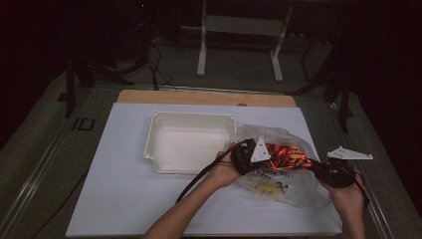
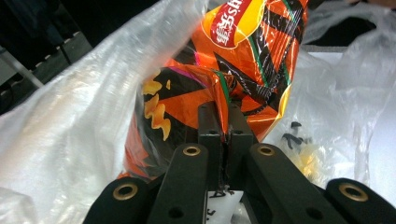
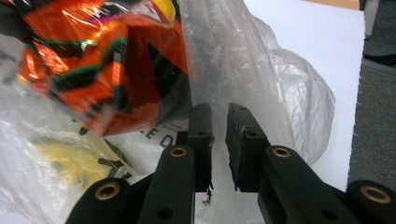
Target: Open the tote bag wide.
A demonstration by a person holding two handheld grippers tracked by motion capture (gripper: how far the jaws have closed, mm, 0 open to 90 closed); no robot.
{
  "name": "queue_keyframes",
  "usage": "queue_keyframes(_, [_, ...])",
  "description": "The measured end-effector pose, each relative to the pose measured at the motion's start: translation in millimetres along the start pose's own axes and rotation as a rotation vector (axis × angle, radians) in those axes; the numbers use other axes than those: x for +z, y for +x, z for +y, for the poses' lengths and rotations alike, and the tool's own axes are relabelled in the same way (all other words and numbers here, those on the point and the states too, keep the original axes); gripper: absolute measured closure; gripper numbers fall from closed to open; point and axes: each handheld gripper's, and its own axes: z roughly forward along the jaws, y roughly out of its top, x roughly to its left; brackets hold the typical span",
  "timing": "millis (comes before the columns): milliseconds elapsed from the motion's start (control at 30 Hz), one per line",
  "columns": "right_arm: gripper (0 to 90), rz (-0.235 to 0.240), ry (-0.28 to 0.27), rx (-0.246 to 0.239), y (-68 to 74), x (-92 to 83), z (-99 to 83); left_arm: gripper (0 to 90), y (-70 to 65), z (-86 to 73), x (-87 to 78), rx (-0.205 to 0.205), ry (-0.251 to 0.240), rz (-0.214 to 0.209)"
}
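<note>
The left gripper (image 2: pixel 223 122) has its jaws pinched tight on a fold of the orange snack bag (image 2: pixel 219 79), which sits partly inside the clear plastic bag (image 1: pixel 278 169) lying near the right front corner of the white board (image 1: pixel 119 199) on the table. The right gripper (image 3: pixel 218 122) holds its jaws a narrow gap apart at the plastic bag's thin film, with nothing clamped between the pads. An empty white tray (image 1: pixel 191 142) rests at the middle of the board, just left of the plastic bag and touching its edge.
</note>
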Motion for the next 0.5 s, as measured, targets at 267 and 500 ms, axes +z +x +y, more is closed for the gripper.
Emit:
queue_keyframes(267, [79.7,-0.029,0.044,0.0,0.7,12.7,-4.4,89.1,0.0,4.6,-8.2,-0.017,-0.025,-0.015])
queue_keyframes(500, [79.7,-0.065,0.069,0.006,-4.6,21.0,-7.6,89.0,-1.0,8.6,-15.1,-0.022,-0.037,-0.035])
